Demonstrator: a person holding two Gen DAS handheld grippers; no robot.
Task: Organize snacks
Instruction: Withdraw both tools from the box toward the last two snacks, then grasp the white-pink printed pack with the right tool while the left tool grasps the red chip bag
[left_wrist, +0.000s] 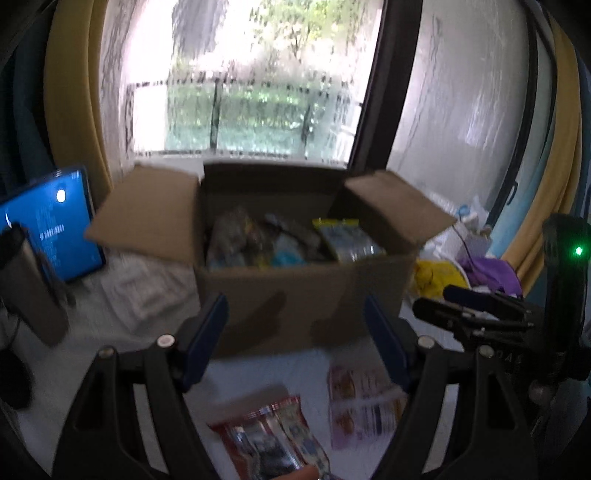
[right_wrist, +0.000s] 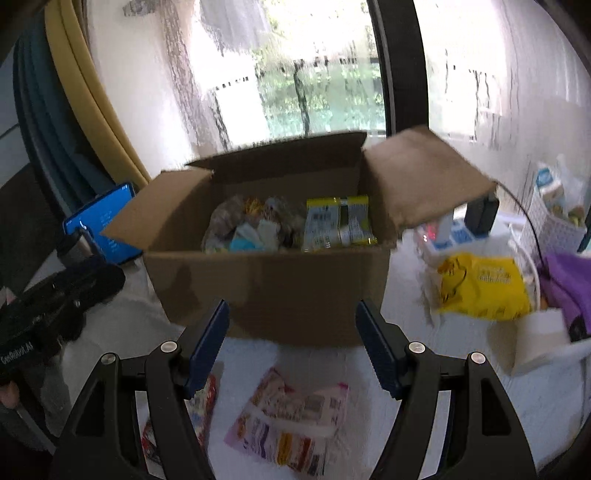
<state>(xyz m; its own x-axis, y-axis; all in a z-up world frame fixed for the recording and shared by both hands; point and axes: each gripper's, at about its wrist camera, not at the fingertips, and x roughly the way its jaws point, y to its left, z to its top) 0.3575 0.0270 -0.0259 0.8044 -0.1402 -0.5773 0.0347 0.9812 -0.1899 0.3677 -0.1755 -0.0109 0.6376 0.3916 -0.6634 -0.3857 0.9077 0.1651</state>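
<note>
both tools, left tool (left_wrist: 295, 339) and right tool (right_wrist: 291, 343), gape wide, gripping nothing. crinkly snack packets (right_wrist: 288, 424) lie flat on the white bench (right_wrist: 461, 406) before the open corrugated cardboard box (right_wrist: 273, 288).

Box (right_wrist: 266, 284) at twelve o'clock, snacks inside.
Two packets (right_wrist: 291, 424) lie before it at six; tablet (right_wrist: 107, 225) at nine; bag (right_wrist: 484, 288) at three.
</note>
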